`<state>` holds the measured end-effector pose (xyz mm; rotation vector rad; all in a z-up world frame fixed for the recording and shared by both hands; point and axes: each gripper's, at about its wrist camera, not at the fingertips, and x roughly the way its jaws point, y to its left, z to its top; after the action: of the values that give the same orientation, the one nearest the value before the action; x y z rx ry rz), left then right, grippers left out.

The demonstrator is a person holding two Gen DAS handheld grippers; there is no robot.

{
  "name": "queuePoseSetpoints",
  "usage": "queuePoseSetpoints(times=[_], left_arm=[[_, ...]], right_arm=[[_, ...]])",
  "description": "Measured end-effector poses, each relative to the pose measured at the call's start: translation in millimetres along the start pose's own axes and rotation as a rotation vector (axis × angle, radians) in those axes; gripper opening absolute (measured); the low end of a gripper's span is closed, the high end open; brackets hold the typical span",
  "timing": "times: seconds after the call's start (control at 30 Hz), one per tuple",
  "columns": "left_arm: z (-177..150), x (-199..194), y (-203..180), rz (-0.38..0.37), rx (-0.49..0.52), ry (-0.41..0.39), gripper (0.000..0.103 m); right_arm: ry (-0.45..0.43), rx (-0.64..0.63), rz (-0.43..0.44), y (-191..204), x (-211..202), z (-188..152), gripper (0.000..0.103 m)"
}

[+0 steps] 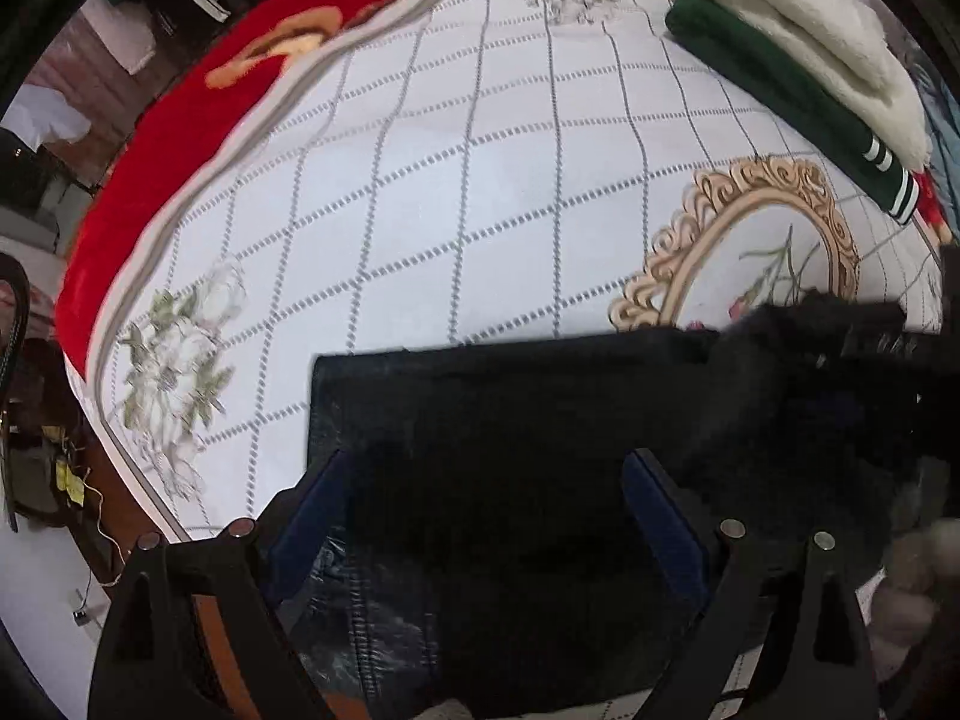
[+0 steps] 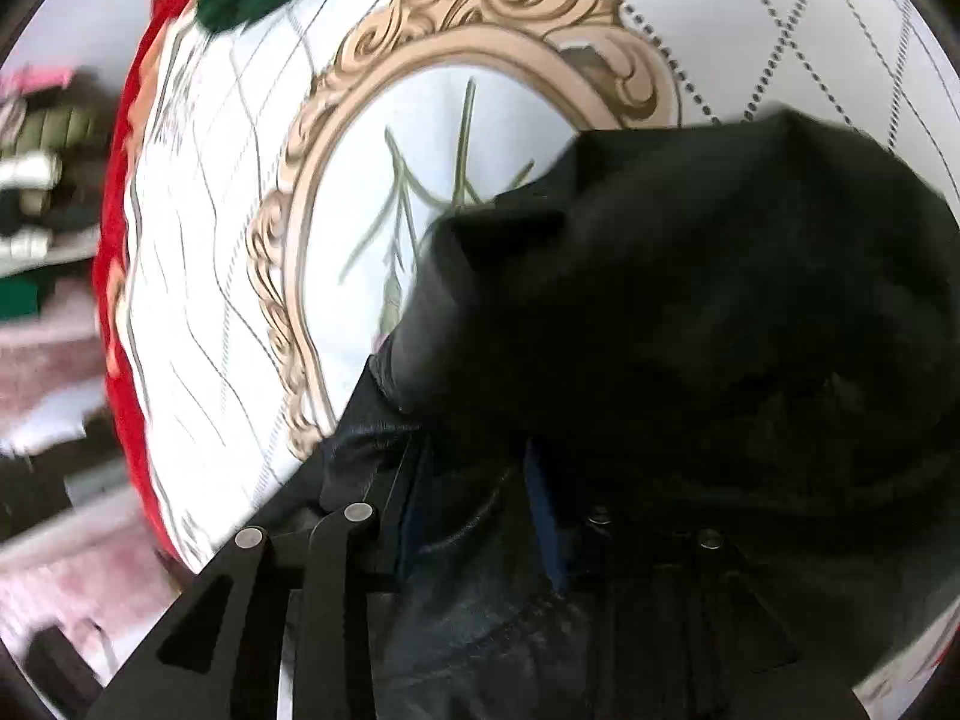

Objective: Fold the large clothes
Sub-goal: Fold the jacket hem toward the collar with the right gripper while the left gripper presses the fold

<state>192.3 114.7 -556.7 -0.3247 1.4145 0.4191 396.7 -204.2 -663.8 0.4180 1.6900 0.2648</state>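
Observation:
A large black garment lies folded on the white quilted bedspread. My left gripper hovers over its near edge with its blue-padded fingers spread wide and nothing between them. In the right wrist view the same black garment bulges up in a thick fold. My right gripper is shut on a leathery black edge of the garment, which drapes over and hides its right finger.
A folded green garment with white stripes and a cream fleece on it sit at the far right of the bed. A red floral blanket borders the bedspread. A gold oval frame print lies beside the black garment.

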Motion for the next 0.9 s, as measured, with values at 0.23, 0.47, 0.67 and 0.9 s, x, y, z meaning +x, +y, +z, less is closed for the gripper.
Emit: queuePoseSetpoints(times=[0.23,0.47,0.67,0.9], left_arm=[[17,31,-49,-0.019,0.021,-0.013,0.093],[46,91,-46,0.038,-0.064,0.059,0.095],[33,42,-42,0.056,-0.023,0.011,0.094],[3,10,-81,-0.042,0.058,0.017,0.095]], right_arm=[[-0.056,0.031,0.103,-65,-75,-26,0.044],[-0.101,0.042,-0.052,-138,-127,-32,0.044],[-0.129,0.221,0.041,-243,-157,-68,0.063],[-0.117,0.396,0.208,-281,-98,-86,0.071]])
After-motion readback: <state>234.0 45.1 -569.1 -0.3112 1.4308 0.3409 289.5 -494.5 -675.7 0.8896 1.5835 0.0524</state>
